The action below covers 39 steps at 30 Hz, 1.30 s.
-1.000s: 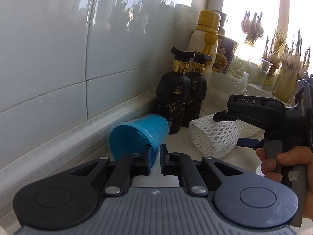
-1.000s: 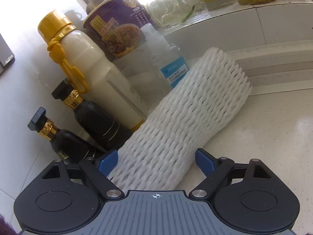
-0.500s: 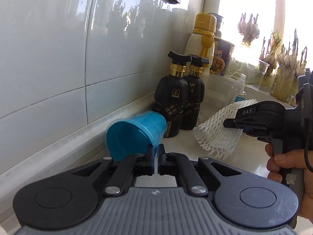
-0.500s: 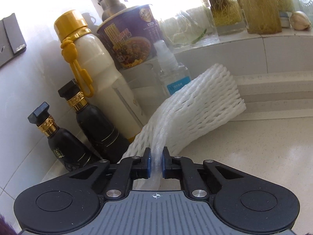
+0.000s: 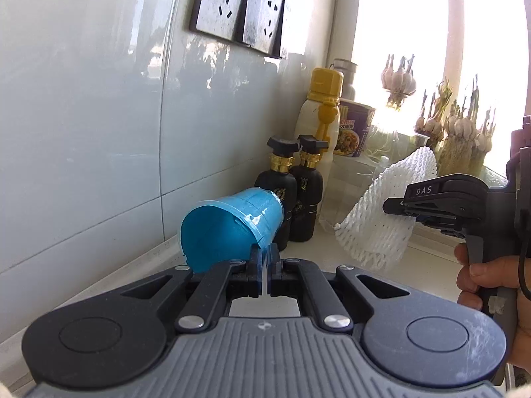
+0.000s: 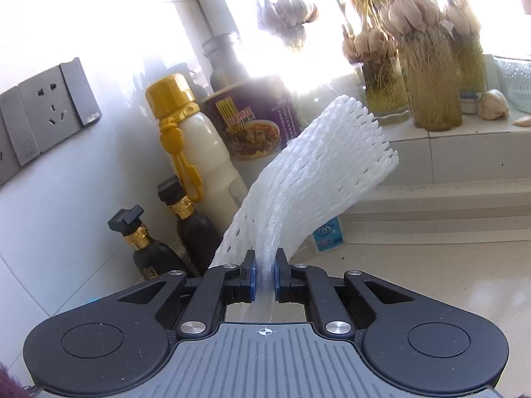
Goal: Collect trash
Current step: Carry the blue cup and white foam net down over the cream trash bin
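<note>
Pinching blue cup (image 5: 232, 229) rim, left tool (image 5: 264, 262); right tool (image 6: 264, 273) clamping foam net (image 6: 315, 179).

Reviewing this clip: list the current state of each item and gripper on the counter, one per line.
left gripper: shut on the blue cup's rim.
blue cup: held on its side, clear of the counter, mouth toward the camera.
right gripper: shut on the foam net.
foam net: pinched at one end, lifted, free end fanning out.
two black bottles: upright, capped.
white bottle: upright, yellow cap on.
noodle cup: upright.
</note>
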Each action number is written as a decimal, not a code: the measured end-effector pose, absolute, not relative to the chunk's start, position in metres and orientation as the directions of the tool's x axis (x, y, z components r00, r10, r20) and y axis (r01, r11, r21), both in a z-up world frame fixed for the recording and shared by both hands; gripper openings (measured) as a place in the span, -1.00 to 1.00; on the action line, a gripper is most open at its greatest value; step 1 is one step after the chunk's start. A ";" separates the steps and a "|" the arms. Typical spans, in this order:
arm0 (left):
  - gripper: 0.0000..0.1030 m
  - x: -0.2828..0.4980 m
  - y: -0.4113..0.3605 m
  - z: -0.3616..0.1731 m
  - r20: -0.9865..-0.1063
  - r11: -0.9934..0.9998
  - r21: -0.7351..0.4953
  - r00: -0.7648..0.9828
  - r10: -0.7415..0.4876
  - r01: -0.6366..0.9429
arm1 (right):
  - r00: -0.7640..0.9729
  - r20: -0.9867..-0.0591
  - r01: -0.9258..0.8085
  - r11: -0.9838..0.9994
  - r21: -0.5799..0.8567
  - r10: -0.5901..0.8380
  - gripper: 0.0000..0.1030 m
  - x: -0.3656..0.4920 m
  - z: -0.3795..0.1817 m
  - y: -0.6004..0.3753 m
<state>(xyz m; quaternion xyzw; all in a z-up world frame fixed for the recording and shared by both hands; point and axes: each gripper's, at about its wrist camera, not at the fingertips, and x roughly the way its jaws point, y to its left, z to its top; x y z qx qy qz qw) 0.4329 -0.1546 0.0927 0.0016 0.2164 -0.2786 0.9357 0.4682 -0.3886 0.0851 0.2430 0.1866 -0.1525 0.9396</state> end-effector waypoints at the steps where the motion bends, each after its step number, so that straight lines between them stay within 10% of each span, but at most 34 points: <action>1: -0.96 0.429 -0.153 0.095 -0.402 0.844 -0.114 0.753 -0.521 0.523 | 0.888 -0.418 0.371 0.838 0.401 -0.193 -0.83 0.464 0.090 -0.388; 39: -0.96 0.218 0.055 0.095 -0.388 0.826 -0.062 0.749 -0.537 0.560 | 0.876 -0.261 -0.367 0.911 0.187 0.406 -0.83 0.172 0.164 -0.204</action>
